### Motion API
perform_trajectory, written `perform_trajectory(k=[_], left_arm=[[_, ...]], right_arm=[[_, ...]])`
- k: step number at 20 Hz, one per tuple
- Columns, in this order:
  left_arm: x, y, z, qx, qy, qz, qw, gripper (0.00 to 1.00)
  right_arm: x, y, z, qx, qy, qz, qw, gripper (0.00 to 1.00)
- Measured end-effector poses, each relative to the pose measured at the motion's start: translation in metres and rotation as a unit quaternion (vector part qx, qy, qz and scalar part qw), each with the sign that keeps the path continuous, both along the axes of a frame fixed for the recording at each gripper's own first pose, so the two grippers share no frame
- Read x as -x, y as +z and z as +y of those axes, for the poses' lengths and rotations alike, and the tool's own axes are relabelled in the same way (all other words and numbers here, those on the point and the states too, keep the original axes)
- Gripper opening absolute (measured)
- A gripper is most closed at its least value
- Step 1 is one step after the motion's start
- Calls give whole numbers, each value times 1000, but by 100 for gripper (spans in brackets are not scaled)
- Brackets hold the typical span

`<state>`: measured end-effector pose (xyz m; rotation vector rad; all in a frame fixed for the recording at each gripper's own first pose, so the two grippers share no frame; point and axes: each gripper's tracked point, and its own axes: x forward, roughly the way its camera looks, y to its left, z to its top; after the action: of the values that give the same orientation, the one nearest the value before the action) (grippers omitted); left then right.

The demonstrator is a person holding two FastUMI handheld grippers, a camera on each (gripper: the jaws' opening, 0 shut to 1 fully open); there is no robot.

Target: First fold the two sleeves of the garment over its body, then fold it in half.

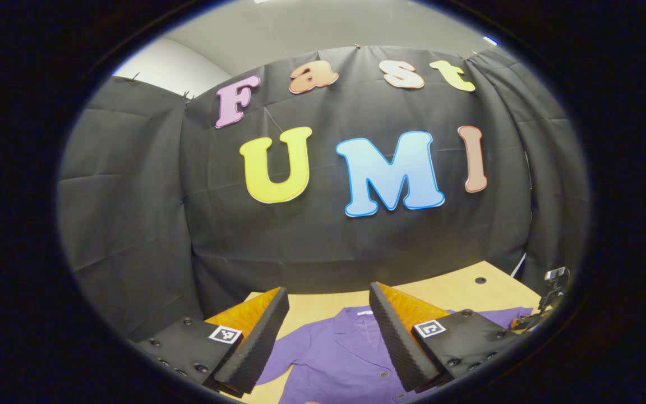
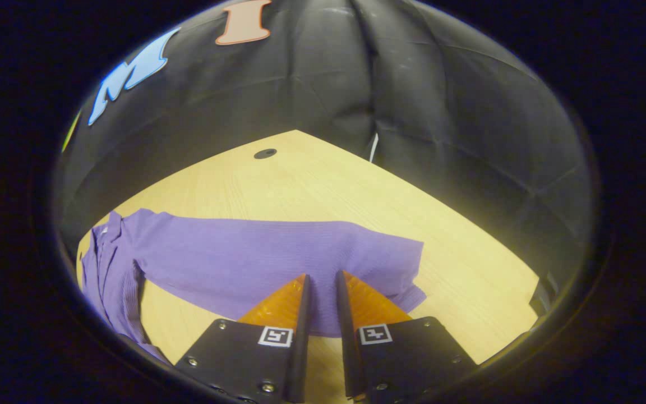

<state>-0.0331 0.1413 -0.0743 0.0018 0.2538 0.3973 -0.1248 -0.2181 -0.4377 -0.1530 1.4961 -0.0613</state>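
Purple ribbed cloth, the garment (image 1: pixel 345 353) lies flat on the wooden table (image 1: pixel 457 289), collar towards the wall. Left gripper (image 1: pixel 328 336) hangs above its body w/ jaws wide, holding nothing. Right gripper (image 2: pixel 321 292) is narrow, over the spread sleeve (image 2: pixel 278 255); grip on cloth I cannot tell. Probably light, soft, floppy; best pinch near the cuff edge (image 2: pixel 413 269).
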Motion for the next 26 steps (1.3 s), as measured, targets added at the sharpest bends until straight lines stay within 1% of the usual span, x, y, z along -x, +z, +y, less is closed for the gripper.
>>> perform_trajectory(k=[1,2,3,4,8,10,12,14,16,20,26], left_arm=[[0,0,0,0,2,0,1000,100],[0,-1,0,2,2,1,1000,100],[1,-1,0,3,2,2,1000,100],[2,-2,0,2,3,3,1000,100],[4,-4,2,3,4,3,1000,100],[5,-7,3,4,4,3,1000,100],[15,-8,6,4,6,2,1000,100],[22,-9,10,7,6,1,1000,100],[23,-12,13,11,6,1,1000,100],[33,-14,25,13,10,0,1000,100],[63,-16,71,9,33,-1,999,100]], right_arm=[[2,0,0,0,-16,8,1000,29],[-3,-2,0,-5,-21,10,1000,29],[-1,15,5,4,-42,24,999,16],[-5,-8,0,10,-55,33,998,2],[-8,1,3,23,-59,37,997,1],[-12,0,9,20,-70,37,997,1],[-26,3,16,12,-83,22,996,1],[-44,5,36,-7,-94,2,996,1],[-57,14,61,-30,-95,-12,995,1],[-67,21,129,-82,-89,-22,992,1],[-42,35,246,-153,-43,-3,987,1]])
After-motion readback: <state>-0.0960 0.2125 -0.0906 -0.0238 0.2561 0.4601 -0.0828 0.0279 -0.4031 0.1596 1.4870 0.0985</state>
